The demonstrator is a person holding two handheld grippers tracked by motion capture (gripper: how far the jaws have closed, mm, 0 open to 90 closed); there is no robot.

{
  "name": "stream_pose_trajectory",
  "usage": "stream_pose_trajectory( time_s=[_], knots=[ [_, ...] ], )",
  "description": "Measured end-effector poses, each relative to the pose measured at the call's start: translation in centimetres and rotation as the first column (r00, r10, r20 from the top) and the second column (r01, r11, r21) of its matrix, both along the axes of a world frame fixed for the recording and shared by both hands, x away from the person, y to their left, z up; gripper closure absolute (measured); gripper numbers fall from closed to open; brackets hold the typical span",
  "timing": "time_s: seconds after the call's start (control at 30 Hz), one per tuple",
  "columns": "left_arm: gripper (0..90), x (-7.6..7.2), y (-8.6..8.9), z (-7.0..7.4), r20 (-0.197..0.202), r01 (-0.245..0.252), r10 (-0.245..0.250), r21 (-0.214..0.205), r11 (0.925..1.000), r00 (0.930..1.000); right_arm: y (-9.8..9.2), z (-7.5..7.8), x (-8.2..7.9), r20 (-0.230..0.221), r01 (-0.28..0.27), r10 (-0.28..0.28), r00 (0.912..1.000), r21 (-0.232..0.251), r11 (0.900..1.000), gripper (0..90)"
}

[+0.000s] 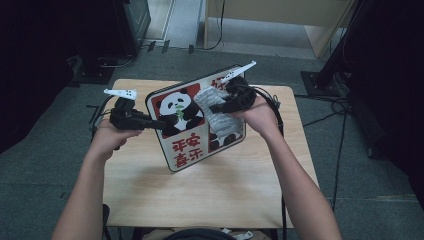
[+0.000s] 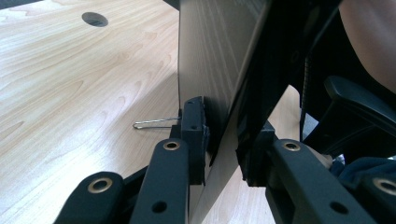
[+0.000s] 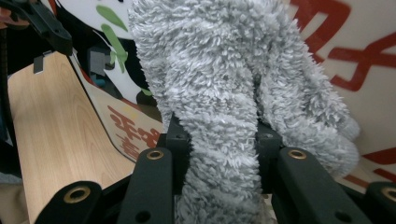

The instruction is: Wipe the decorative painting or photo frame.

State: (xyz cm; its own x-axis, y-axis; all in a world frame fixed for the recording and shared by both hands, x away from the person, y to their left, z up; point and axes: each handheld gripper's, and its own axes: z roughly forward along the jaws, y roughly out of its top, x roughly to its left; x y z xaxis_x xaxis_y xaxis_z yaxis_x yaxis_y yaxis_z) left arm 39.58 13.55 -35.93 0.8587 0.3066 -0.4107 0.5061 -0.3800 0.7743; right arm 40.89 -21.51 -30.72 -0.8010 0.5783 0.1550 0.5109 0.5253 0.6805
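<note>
A white board with a panda picture and red characters stands tilted on the wooden table. My left gripper is shut on the board's left edge. In the left gripper view its jaws pinch the thin board from both sides. My right gripper is shut on a grey fluffy cloth that lies against the board's face, right of the panda. In the right gripper view the cloth bulges between the jaws and covers part of the board.
A thin wire clip lies on the table by the board's foot, and a round hole is cut in the tabletop farther off. Cables trail off the table's right side. Dark stands and wooden furniture ring the table on the grey floor.
</note>
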Motion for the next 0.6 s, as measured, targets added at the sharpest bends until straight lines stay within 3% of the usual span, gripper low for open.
stream_pose_trajectory(
  time_s=[0.6],
  knots=[
    [75.1, 0.0, -0.1, 0.0, 0.0, 0.005, -0.005, 0.001, 1.0, 1.0, -0.6, -1.9, -0.4, -0.017, -0.003, 0.004, 0.9998, 0.008, 1.0, 68.6]
  ],
)
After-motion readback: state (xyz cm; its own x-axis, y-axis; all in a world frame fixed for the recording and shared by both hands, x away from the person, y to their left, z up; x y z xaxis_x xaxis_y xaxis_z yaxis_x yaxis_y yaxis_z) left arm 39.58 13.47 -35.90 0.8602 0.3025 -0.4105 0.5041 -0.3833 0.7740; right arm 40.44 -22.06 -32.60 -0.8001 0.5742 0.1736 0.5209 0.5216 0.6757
